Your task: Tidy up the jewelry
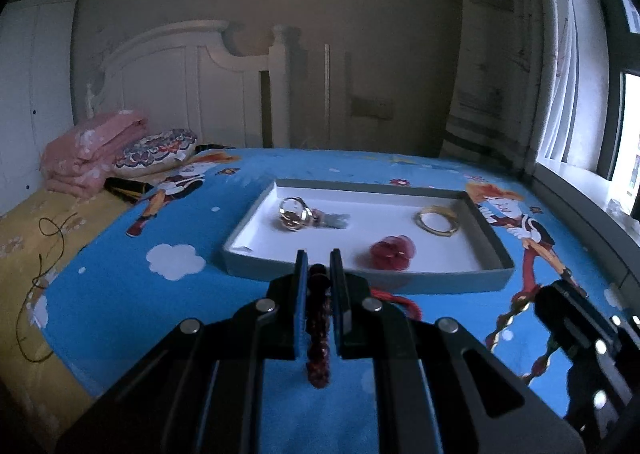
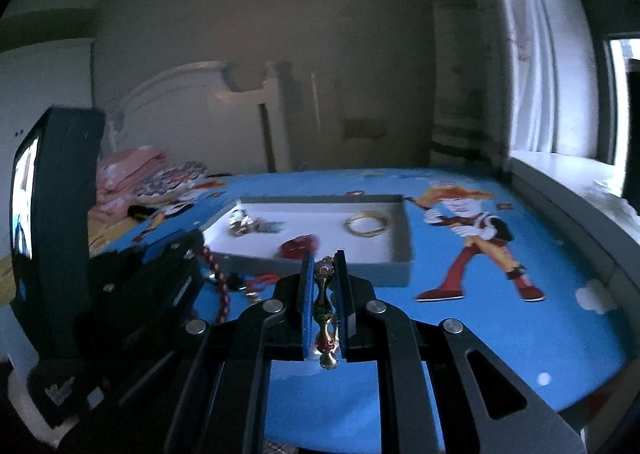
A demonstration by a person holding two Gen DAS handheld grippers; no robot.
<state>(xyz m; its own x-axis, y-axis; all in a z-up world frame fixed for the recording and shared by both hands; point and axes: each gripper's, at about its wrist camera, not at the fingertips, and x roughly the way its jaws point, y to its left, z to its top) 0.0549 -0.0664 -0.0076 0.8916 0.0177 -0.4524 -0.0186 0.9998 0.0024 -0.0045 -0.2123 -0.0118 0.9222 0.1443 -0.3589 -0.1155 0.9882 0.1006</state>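
A shallow grey tray [image 1: 256, 272] with a white floor lies on the blue cartoon bedsheet, and it shows in the right wrist view [image 2: 394, 272] too. In it lie a gold ring piece [image 1: 294, 213], a gold bangle [image 1: 437, 221] and a red flower ornament [image 1: 393, 252]. My left gripper [image 1: 319, 258] is shut on a dark red beaded bracelet [image 1: 318, 338], just in front of the tray. My right gripper [image 2: 323, 258] is shut on a gold chain with red and green beads [image 2: 325, 318], also in front of the tray. A red cord [image 1: 408, 304] lies beside the left gripper.
Folded pink blankets [image 1: 90, 150] and a patterned cushion [image 1: 160, 150] lie at the head of the bed by the white headboard [image 1: 192, 82]. A thin dark cord [image 1: 44, 274] lies on the yellow sheet at left. A window sill [image 2: 560, 174] runs along the right.
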